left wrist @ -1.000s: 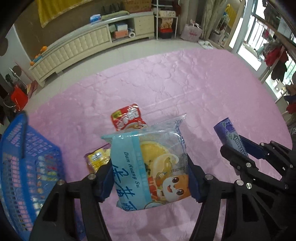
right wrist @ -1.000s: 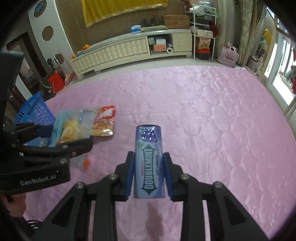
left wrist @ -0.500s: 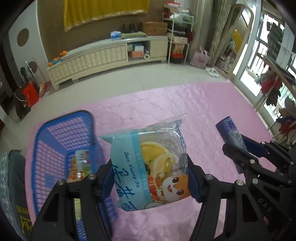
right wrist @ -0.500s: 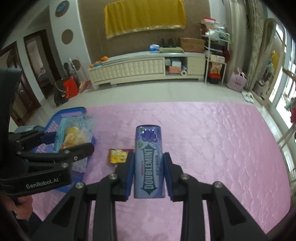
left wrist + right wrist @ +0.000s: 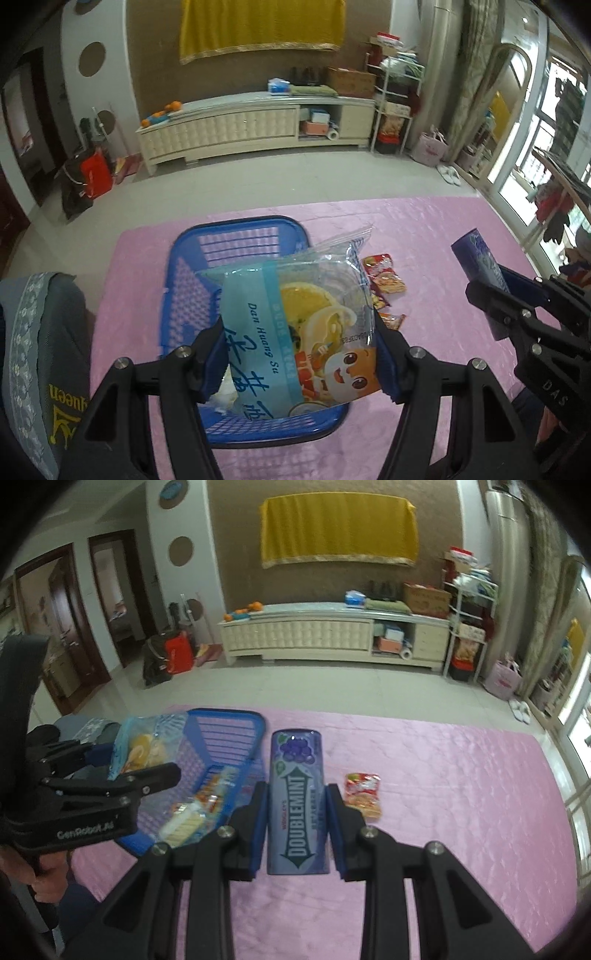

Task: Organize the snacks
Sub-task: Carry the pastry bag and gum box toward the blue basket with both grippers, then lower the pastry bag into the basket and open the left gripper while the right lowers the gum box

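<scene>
My left gripper [image 5: 301,354] is shut on a light blue snack bag [image 5: 295,325] with a cartoon face and holds it above the blue plastic basket [image 5: 236,240] on the pink quilt. The basket [image 5: 229,734] holds several small snack packets [image 5: 184,821]. My right gripper [image 5: 297,823] is shut on a purple Doublemint gum bottle [image 5: 297,805], to the right of the basket. The bottle also shows in the left wrist view [image 5: 480,262]. A red snack packet [image 5: 364,794] lies on the quilt right of the basket, also in the left wrist view [image 5: 384,277].
The pink quilt [image 5: 443,775] covers the surface. A small orange packet [image 5: 391,319] lies near the red one. A person's grey clothing [image 5: 40,350] is at the left. A white cabinet [image 5: 314,635] stands across the floor.
Both grippers have swung left with their loads. The basket has come from the far left to directly under the blue bag. The red packet now lies to the right.
</scene>
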`<state>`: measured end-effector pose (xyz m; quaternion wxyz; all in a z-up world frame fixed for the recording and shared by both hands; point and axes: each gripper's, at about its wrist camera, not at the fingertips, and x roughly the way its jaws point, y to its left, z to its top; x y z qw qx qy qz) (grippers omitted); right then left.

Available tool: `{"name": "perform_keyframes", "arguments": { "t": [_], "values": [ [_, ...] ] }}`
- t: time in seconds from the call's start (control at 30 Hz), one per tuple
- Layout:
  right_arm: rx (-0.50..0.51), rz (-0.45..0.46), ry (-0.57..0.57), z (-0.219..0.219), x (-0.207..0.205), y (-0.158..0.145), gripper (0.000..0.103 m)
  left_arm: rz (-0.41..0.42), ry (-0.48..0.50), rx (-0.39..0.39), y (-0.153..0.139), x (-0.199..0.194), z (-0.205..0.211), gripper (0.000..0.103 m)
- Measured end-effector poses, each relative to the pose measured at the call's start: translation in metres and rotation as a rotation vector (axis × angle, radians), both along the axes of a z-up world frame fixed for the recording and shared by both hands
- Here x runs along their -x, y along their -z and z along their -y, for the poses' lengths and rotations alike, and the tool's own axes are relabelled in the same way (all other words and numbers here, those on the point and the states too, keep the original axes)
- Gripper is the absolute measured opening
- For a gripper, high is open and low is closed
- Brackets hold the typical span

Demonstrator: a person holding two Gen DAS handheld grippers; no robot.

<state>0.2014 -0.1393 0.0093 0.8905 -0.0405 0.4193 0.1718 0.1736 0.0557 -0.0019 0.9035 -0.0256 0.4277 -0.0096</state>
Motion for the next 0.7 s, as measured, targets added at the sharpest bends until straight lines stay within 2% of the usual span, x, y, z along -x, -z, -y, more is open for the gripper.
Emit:
{"name": "perform_keyframes", "arguments": {
  "t": [0.17, 0.33, 0.53, 0.7],
  "values": [
    [-0.040, -0.011, -0.042, -0.025, -0.002, -0.001, 0.034, 0.024, -0.018, -0.011, -0.009, 0.013, -0.024, 0.064],
    [-0.049, -0.038, -0.070, -0.050, -0.009, 0.011, 0.034, 0.010, -0.035, -0.010, -0.002, 0.009, -0.040, 0.064],
    [-0.028, -0.074, -0.082, -0.073, -0.014, 0.035, 0.034, -0.048, -0.019, 0.014, 0.028, 0.000, -0.056, 0.064],
    [-0.043, -0.106, -0.080, -0.075, -0.018, 0.053, 0.034, -0.109, 0.010, 0.033, 0.056, -0.012, -0.051, 0.065]
  ]
}}
